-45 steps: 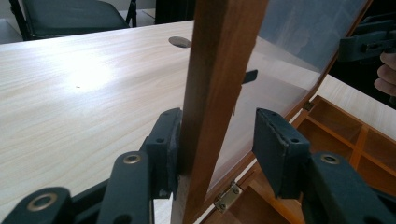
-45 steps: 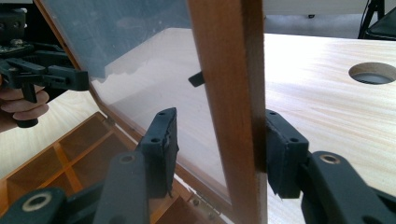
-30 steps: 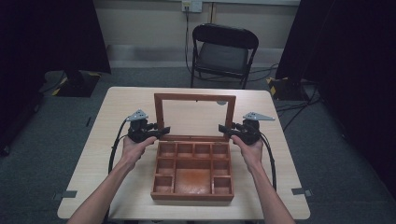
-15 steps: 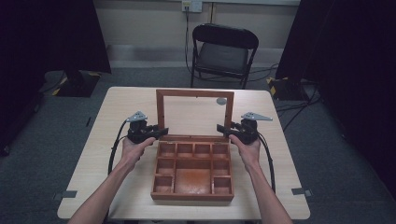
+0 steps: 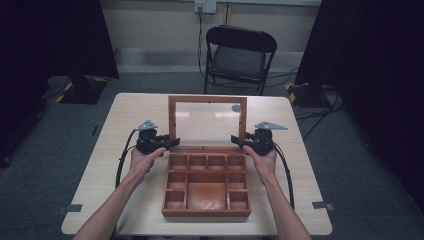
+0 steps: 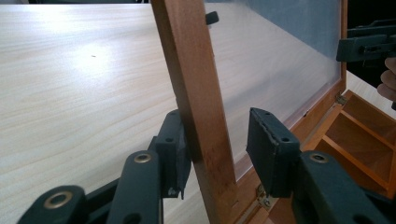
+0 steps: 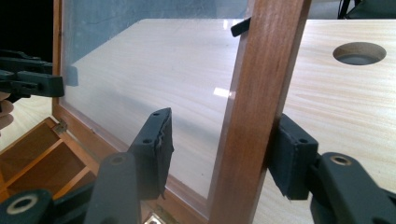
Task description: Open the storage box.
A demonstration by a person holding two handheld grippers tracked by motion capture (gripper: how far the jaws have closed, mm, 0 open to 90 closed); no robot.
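The table [image 5: 125,150] fills the middle of the high view. At its centre sits the wooden box [image 5: 206,187], unmoved since the earlier frames. Its glass-paned lid [image 5: 207,122] now stands more upright than a second ago, its top rail higher in the frame. The left gripper [image 5: 172,143], mid-left, straddles the lid's left rail: one pad touches the wood, the other stands off it. The right gripper [image 5: 235,140], mid-right, has spread wider than a second ago; its jaws straddle the right rail, one pad against it, the other clear.
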